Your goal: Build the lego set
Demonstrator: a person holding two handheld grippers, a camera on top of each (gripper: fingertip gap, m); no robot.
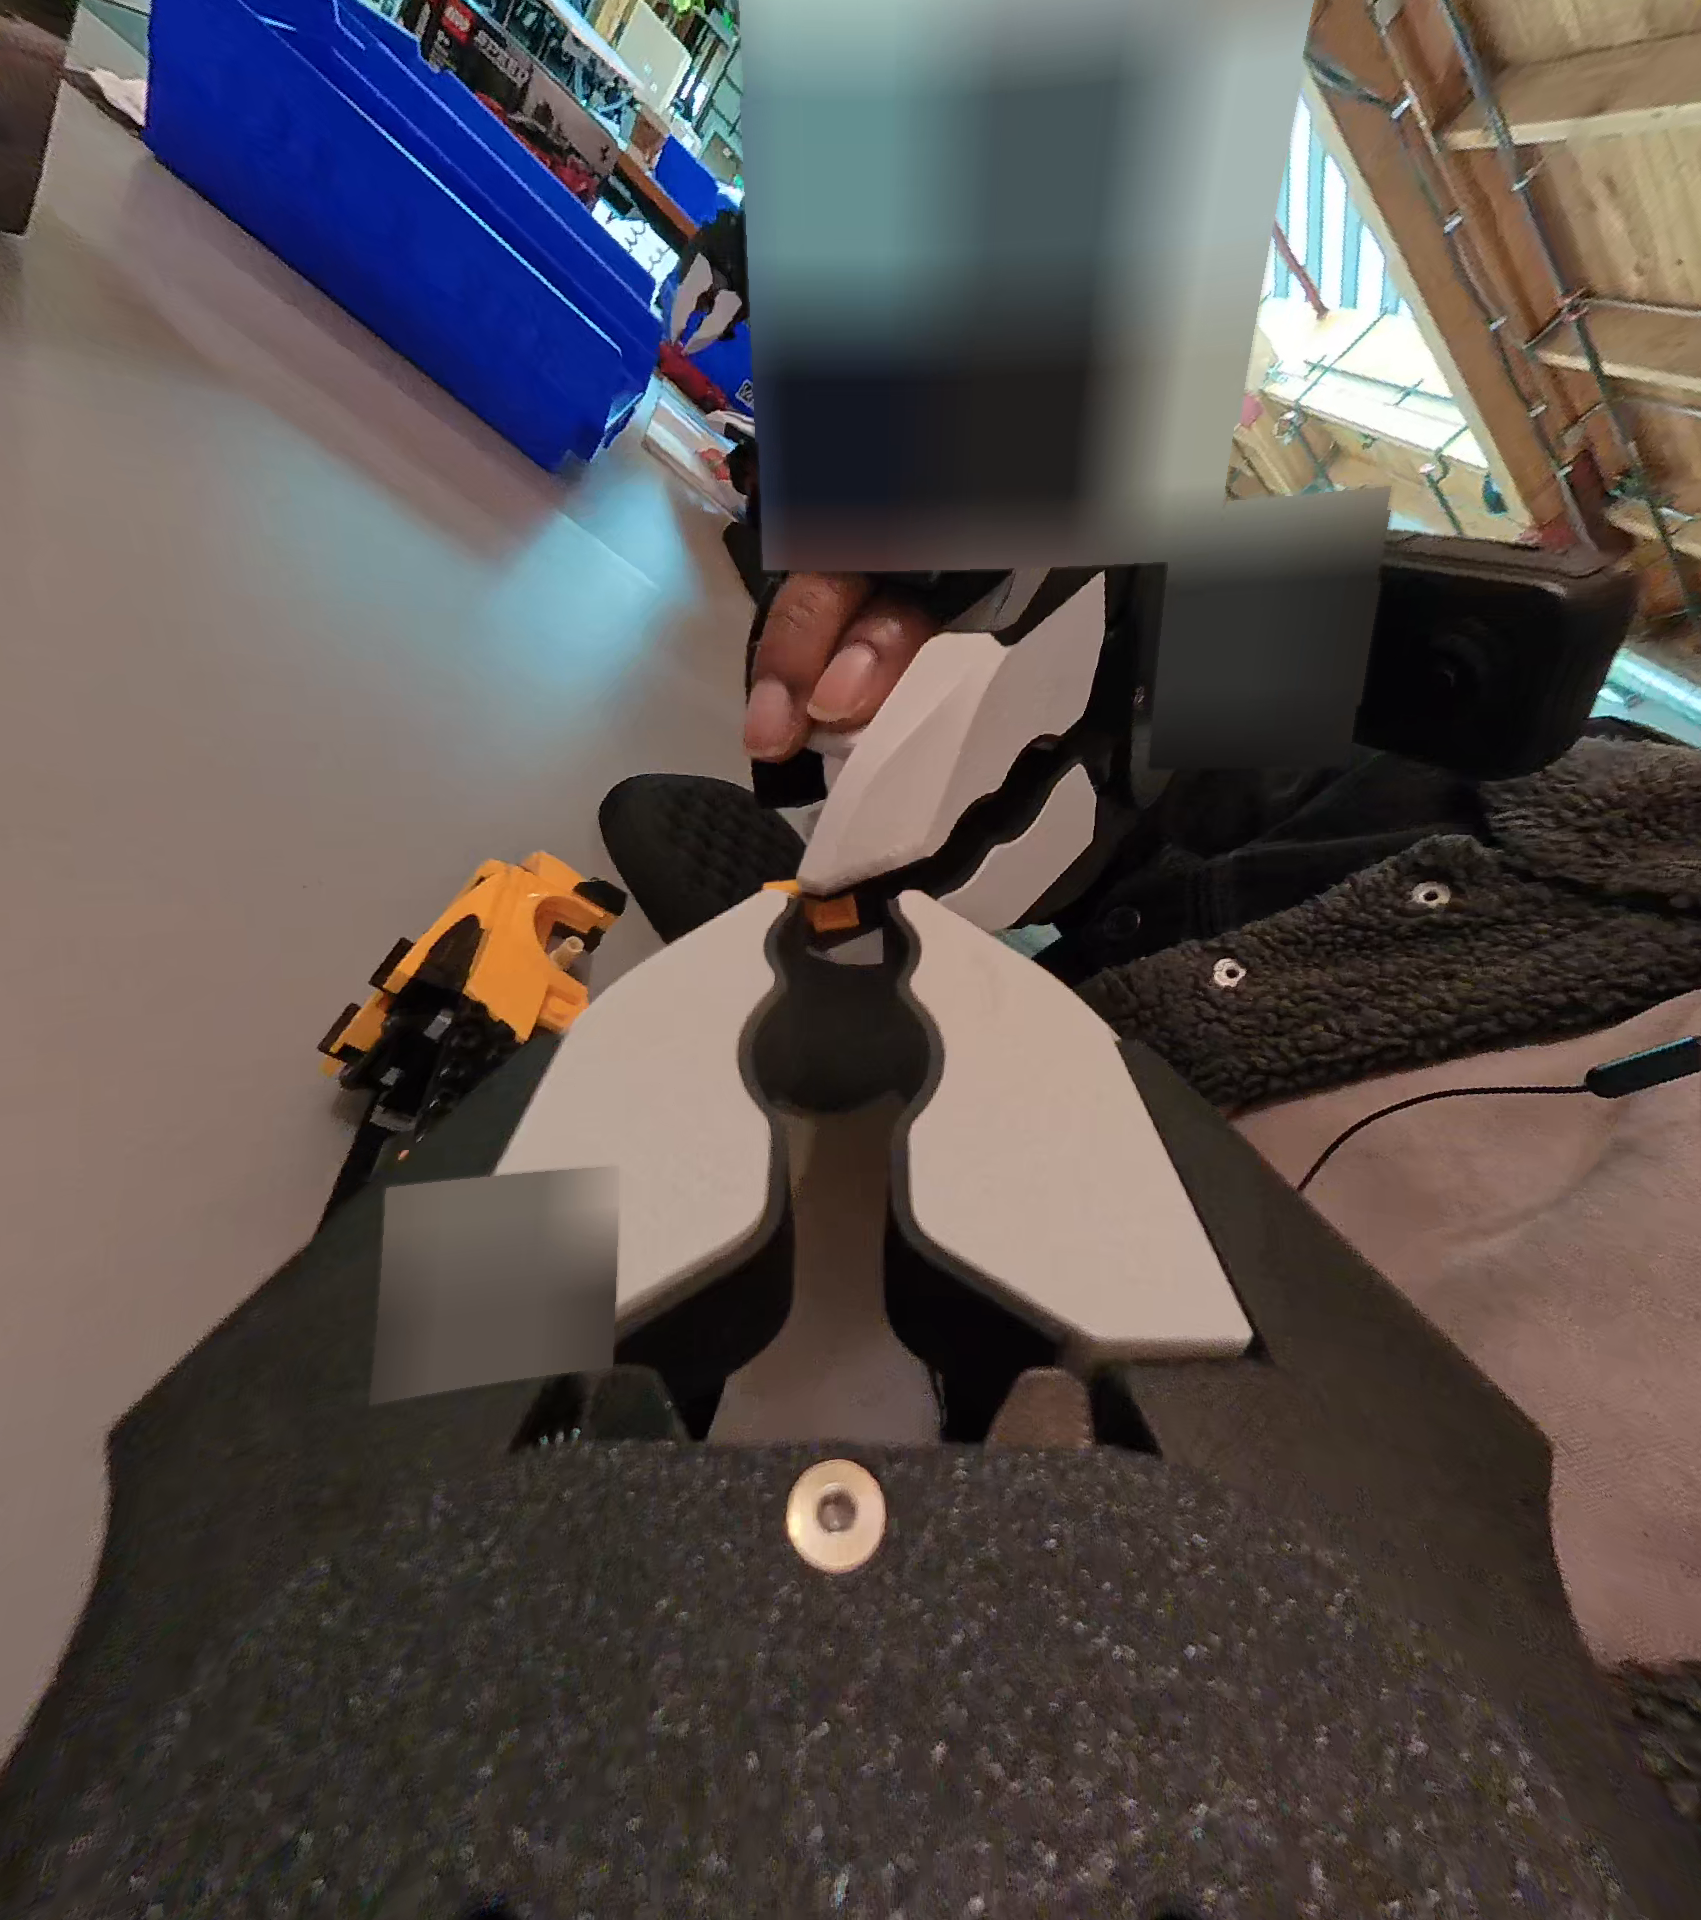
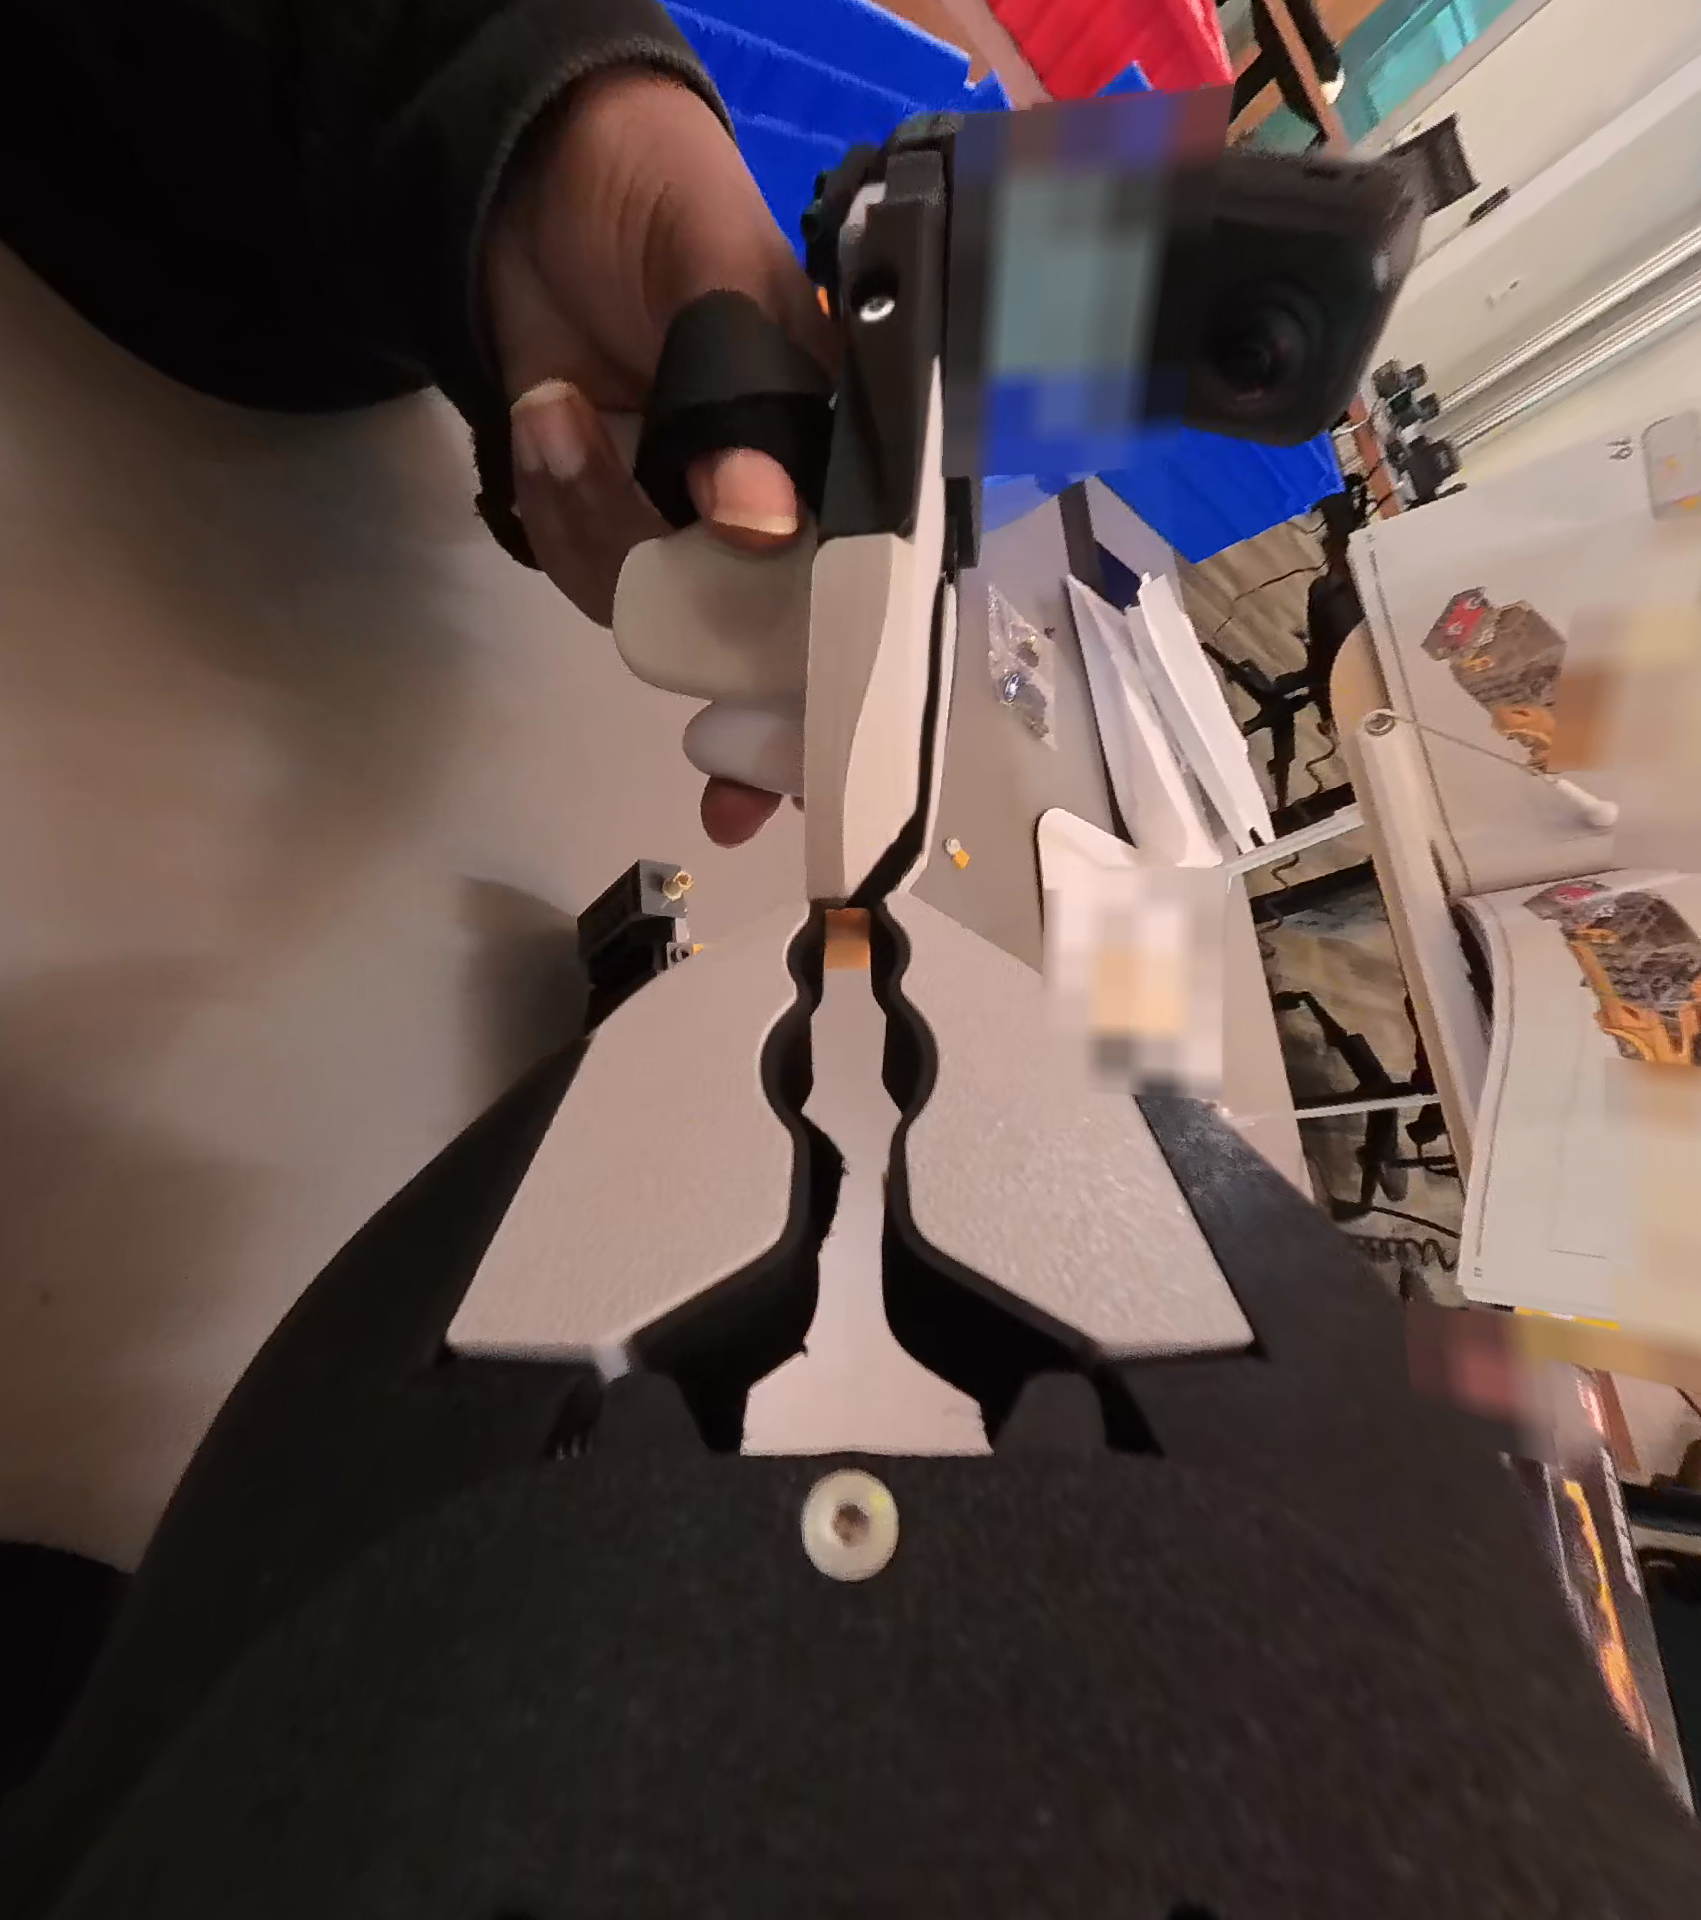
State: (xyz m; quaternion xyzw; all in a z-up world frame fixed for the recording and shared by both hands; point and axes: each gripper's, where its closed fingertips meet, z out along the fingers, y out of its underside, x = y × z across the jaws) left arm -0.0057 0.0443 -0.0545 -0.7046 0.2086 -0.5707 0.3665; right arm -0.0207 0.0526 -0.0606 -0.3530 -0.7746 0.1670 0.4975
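Both claws meet tip to tip on 1 small orange brick (image 2: 846, 935): the right gripper (image 2: 846, 940) pinches it between narrow jaws, while the left gripper (image 1: 833, 916), slightly parted, also has it between its tips. Just left of the brick lies a yellow-and-black toy vehicle (image 1: 472, 966). The brick looks light, rigid and smooth; its flat sides seem the best places to grip.

The left gripper (image 1: 833, 920) and the right gripper (image 2: 847, 935) meet tip to tip, nearly at right angles, both with fingers almost closed. A small orange piece (image 2: 847, 938) sits pinched between the right gripper's fingers (image 2: 913, 1023). A hand (image 2: 617, 343) grips each handle.
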